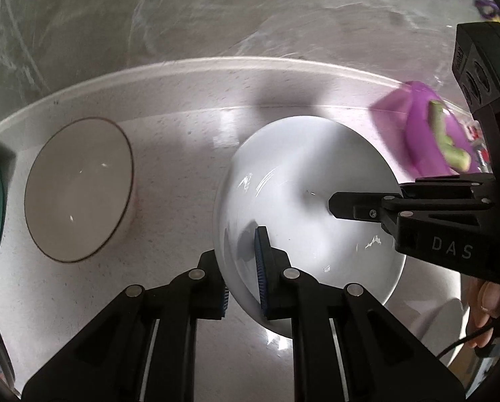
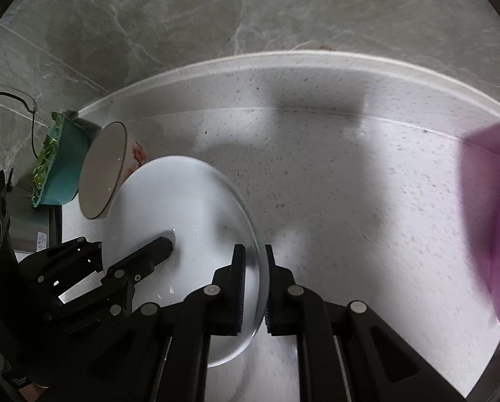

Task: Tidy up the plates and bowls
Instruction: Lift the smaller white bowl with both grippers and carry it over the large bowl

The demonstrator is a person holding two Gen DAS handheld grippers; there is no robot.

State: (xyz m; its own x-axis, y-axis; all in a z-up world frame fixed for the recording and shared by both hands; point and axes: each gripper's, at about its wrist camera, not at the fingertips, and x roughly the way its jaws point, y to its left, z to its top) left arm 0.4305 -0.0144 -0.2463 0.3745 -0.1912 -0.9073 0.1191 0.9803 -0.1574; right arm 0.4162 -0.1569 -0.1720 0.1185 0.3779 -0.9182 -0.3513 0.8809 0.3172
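The glossy white ceramic bowl (image 1: 303,201) is sitting tilted over the speckled white round table (image 2: 350,167), well inside its raised rim, with open surface lying to its right. The left gripper (image 1: 243,284) is clamping the bowl's near-left rim, one pad inside. The right gripper (image 2: 253,288) is pinching the opposite rim. A cream brown-rimmed bowl (image 1: 79,189) is resting just beside.
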